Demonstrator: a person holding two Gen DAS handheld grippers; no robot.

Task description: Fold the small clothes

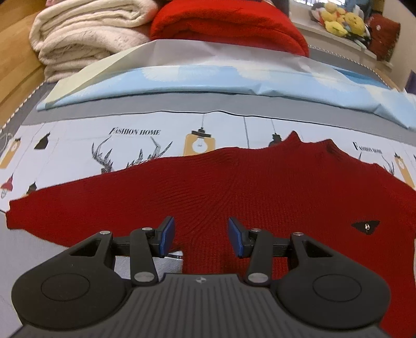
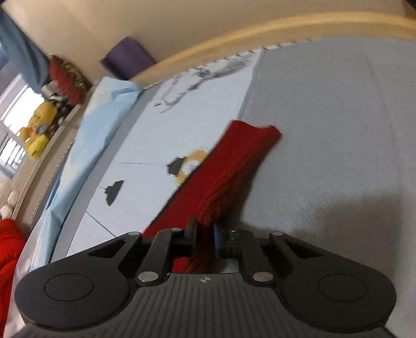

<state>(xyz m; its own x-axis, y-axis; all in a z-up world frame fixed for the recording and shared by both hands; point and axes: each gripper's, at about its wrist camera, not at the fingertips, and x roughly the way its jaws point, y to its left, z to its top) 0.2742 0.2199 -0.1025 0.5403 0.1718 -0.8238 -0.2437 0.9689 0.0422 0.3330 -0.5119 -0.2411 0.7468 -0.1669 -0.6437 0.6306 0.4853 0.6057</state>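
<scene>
A dark red knitted sweater (image 1: 234,187) lies flat on the printed bed cover (image 1: 78,145), its collar pointing away and one sleeve stretching left. My left gripper (image 1: 201,228) hovers over the sweater's body with its blue pads apart and nothing pinched between them. In the right wrist view the sweater's other sleeve (image 2: 234,166) runs away from me, its cuff lying on the grey sheet (image 2: 325,130). My right gripper (image 2: 205,228) is shut on that sleeve, with red knit bunched between the pads. This view is blurred.
A folded cream blanket (image 1: 85,33) and a bright red one (image 1: 228,23) sit at the far edge, behind a light blue sheet (image 1: 182,80). Plush toys (image 1: 340,18) line a sill. A wooden bed frame (image 2: 260,33) curves round the mattress, with a purple object (image 2: 127,61) beyond it.
</scene>
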